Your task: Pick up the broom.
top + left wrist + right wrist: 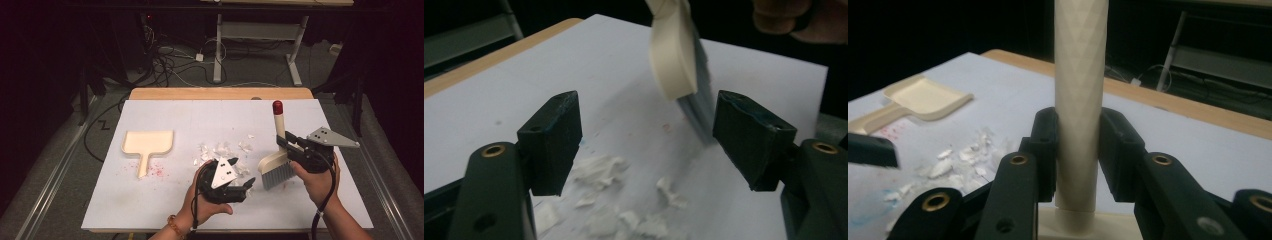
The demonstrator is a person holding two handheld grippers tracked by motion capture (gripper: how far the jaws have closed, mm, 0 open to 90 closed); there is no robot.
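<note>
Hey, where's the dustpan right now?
In the high view the dustpan lies flat on the white table, left of the paper scraps and apart from them, handle toward the person.

Lab setup: my white-topped wooden table [150, 200] in a dark room, tangled black floor cables [165, 62], white metal desk frame [260, 37] behind.

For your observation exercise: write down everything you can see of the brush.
The brush has a cream, plastic-looking head, grey bristles and a long cream handle with a red tip. It stands upright, bristles down at the white sheet, right of the paper scraps. The right gripper is shut on its handle, jaws on either side.
</note>
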